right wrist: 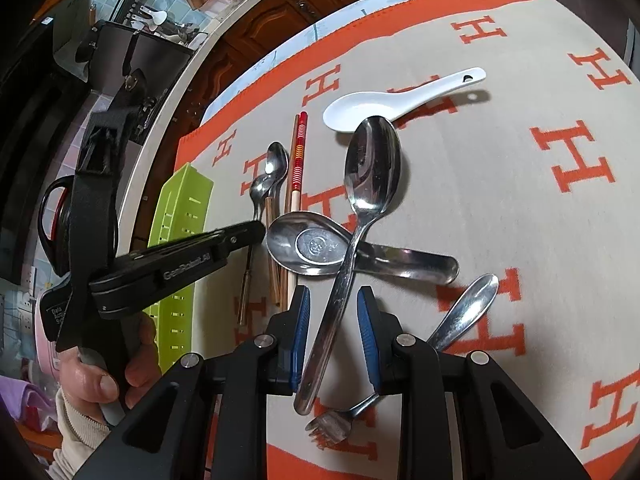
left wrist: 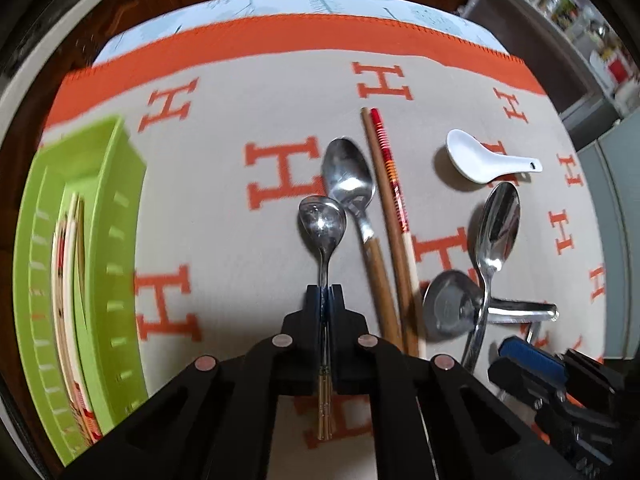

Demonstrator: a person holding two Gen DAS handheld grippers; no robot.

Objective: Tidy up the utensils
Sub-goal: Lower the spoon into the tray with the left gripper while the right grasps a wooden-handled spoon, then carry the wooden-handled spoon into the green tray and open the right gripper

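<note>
Cloth pattern: large orange letter "H", repeated all over the beige blanket (left wrist: 248, 92), in both views.
Left gripper (right wrist: 256, 234) arm: raised lettering "GenRobot.AI" along its black side, at about 9 o'clock in the right wrist view.
Small white label: on the black body near the hand (right wrist: 100, 380) at 8 o'clock; too small to read surely.

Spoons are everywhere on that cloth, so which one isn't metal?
The white ceramic soup spoon, lying alone at the far side of the cloth. Every other spoon is shiny steel; one has a wooden handle.
</note>
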